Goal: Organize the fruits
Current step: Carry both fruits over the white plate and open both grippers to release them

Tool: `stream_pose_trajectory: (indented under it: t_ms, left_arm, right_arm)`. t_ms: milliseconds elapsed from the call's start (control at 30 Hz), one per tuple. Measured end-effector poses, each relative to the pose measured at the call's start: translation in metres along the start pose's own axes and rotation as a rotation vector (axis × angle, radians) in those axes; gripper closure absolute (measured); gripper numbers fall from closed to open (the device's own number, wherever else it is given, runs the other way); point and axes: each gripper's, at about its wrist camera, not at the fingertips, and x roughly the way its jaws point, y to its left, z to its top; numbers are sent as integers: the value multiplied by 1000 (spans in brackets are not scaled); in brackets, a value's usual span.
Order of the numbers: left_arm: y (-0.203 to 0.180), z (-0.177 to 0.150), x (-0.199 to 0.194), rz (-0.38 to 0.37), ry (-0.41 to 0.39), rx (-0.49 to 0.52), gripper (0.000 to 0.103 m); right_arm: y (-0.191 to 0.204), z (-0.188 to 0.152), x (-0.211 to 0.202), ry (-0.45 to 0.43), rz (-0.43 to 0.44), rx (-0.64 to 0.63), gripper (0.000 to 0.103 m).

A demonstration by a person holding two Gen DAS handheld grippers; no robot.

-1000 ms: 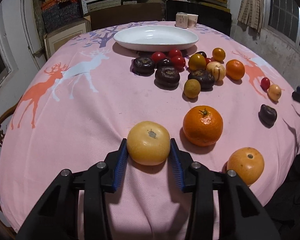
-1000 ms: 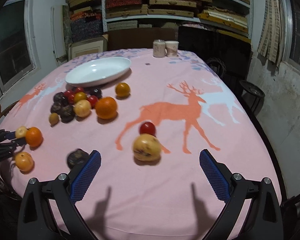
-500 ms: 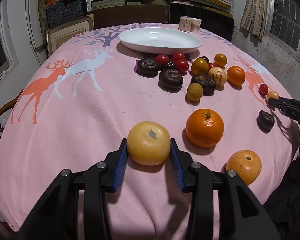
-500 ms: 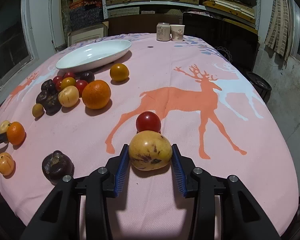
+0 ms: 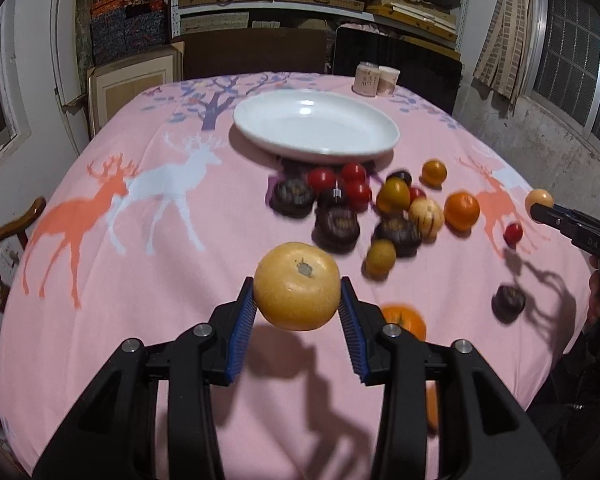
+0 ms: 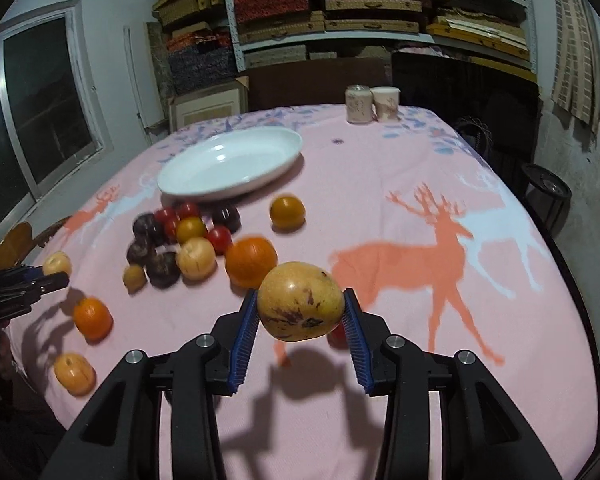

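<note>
Smooth round yellow fruit [image 5: 297, 286] with grey stem scar pinched in left tool [image 5: 298, 308], lifted above pink deer-print table [image 5: 100, 280]. Right tool [image 6: 300, 314] clamps yellow oval fruit with purple blotches [image 6: 300, 300], also airborne. Right tool's side reads "DAS" in left view. Glossy white oval plate [image 5: 316, 128] behind blurred mixed fruit pile [image 5: 364, 208].

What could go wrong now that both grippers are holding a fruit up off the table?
1. The left gripper pinches the round yellow fruit only at its sides, so it might slip and roll off the pink tablecloth.
2. The right gripper holds the blotchy yellow fruit the same way, above a small red fruit; a drop could knock it.
3. The white plate lies beyond the crowded fruit cluster; a low carry could scatter it.
</note>
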Motion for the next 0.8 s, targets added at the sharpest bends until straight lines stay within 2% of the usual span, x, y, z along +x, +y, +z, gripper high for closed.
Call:
stream_pose_trajectory:
  t_ms: [200,300,433,600,800]
  left_arm:
    - [5,81,25,-54,-25,8,63]
    - [5,128,57,-49,-10,32,63]
    - [7,185,121,-22,39,43,63]
    - [14,227,202,-29,109,10,63]
    - [28,234,259,-1,173,-12,63]
  right_arm:
    - [16,89,31,-21,55,-46,61]
    - [28,136,69,1,59,-70,61]
    - [44,183,143,89,75,-75,61]
    - [59,208,239,201,40,-68,61]
    - [63,210,298,259,20,-65,61]
